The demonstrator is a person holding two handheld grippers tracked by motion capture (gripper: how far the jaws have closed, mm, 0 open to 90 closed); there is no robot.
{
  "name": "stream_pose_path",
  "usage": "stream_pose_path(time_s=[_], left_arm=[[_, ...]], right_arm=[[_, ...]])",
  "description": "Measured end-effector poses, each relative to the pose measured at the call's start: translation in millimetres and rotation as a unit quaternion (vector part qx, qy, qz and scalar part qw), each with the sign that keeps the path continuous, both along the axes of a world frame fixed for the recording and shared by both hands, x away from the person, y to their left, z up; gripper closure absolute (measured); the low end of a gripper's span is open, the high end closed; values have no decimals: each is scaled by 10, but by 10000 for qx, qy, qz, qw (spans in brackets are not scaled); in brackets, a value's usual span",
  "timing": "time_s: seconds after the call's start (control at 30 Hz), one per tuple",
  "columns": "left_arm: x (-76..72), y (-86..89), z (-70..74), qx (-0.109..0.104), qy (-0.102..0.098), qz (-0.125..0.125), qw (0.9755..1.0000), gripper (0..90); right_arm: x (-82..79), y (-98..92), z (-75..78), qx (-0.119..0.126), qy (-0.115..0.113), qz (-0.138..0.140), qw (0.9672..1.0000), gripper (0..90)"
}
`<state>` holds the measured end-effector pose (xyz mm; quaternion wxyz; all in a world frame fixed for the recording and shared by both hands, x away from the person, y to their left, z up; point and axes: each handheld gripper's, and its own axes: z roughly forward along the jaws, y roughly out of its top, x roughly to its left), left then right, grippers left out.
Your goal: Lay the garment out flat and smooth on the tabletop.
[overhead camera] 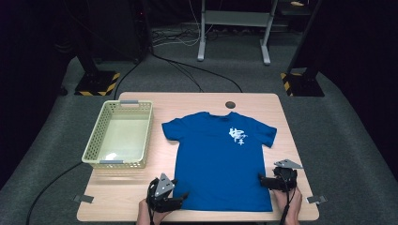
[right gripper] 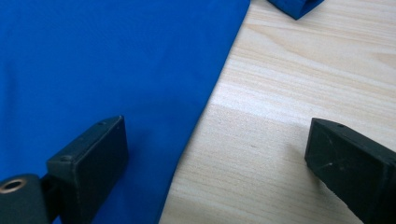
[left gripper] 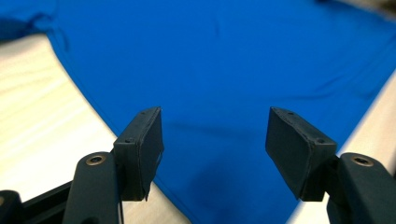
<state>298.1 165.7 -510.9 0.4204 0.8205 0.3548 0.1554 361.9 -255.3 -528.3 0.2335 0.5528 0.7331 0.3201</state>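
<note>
Left hand-held gripper lay at the near left corner of the blue T-shirt, its jaws well apart over the hem with nothing between them; right hand-held gripper lay at the shirt's near right edge, jaws wide and empty, one over cloth and one over bare desk. You held both low and close to the fabric. The T-shirt was spread flat, front up, on the middle of the desk, collar at the far side, with the mesh basket standing apart to its left.

Step in hand, as a judgement: you were lining up on the near hem before a first fold or lift. The next move would call for each pair of jaws to straddle the cloth's edge and close on it without bunching it.

High view: gave the whole layout, white print on the chest, and basket. Left gripper view: showed the hem corner running between the pads. Right gripper view: showed the side edge and a sleeve tip.
</note>
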Motion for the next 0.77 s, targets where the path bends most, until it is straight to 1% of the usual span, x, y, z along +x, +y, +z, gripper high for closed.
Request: stream_pose_path(time_s=[0.07, 0.17, 0.2, 0.23, 0.27, 0.3, 0.37, 0.4, 0.47, 0.5, 0.53, 0.6, 0.67, 0.73, 0.77], left_arm=[[23, -15, -78, 132, 90, -3, 9999, 339], [3, 14, -147, 219, 116, 51, 9997, 326], [-8, 33, -178, 243, 157, 72, 9996, 320], [-14, 38, -189, 223, 180, 102, 9995, 307], [-21, 50, -185, 222, 143, 96, 9996, 302], [-23, 59, -185, 198, 148, 91, 9997, 292], [-8, 77, -183, 158, 187, 102, 9996, 249], [-4, 94, -171, 109, 165, 148, 9997, 222], [35, 150, -137, 33, 135, 270, 9995, 192], [72, 182, -126, 30, 187, 334, 9993, 168], [112, 215, -120, 68, 225, 413, 9989, 147], [183, 279, -120, 91, 264, 611, 9977, 140], [253, 321, -145, 155, 415, 722, 9964, 109], [289, 350, -179, 124, 533, 771, 9955, 77], [284, 360, -191, 73, 481, 830, 9954, 64]], right_arm=[[-5, -4, 1, 4, 4, -10, 10000, 52], [-24, -19, 1, 1, 10, -2, 10000, 53], [-32, -28, 0, -5, -2, 1, 10000, 53], [-47, -37, 0, -2, -1, -6, 10000, 53], [-55, -44, 0, -9, -1, 1, 10000, 53], [-63, -49, 0, -2, 1, -8, 10000, 52], [-83, -68, 0, 14, 5, 19, 10000, 33], [-92, -87, 4, 63, -2, 27, 10000, 18], [-117, -152, 17, 287, -90, 39, 9995, 19], [-124, -187, 18, 326, -89, 15, 9994, 18], [-128, -215, 15, 308, -73, -23, 9995, 18], [-130, -258, 11, 295, -62, -35, 9995, 20], [-121, -274, 8, 287, -38, -35, 9996, 20], [-108, -267, 4, 261, 8, -2, 9997, 20], [-103, -262, 3, 229, 16, 3, 9997, 20]])
